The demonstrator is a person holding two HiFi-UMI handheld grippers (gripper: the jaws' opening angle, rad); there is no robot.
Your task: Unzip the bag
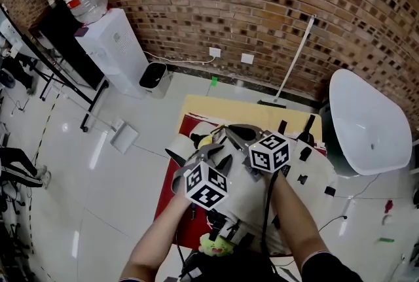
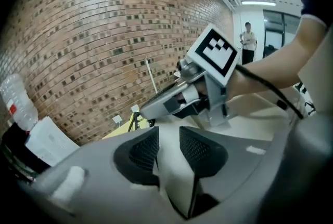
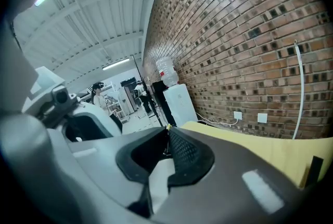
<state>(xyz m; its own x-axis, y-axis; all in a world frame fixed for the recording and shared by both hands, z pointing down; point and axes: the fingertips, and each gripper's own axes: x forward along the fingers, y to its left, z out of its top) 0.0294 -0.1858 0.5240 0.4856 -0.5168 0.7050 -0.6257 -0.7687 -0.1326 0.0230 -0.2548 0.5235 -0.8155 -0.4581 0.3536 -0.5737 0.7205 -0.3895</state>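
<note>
**Bag on the red mat, one gripper pinching, one wide open**

So the bag [image 1: 245,203] sits in the lower middle of the head view, lying on a red mat [image 1: 171,190] on top of a yellowish table [image 1: 204,106]. Both grippers are right over it, so a good chunk is covered. What you can see is pale grey-white fabric, with some black straps and clips poking out along its right and upper edge.

The right gripper [image 3: 167,134] has its pads squeezed together, and there's a thin tab [image 3: 166,128] pinched at the tips. It's honestly too small to say for sure that it's the zipper pull.

The left gripper [image 2: 169,139] is just beside it, with its jaws standing apart and nothing caught between them, only pale surface showing through the gap.
</note>
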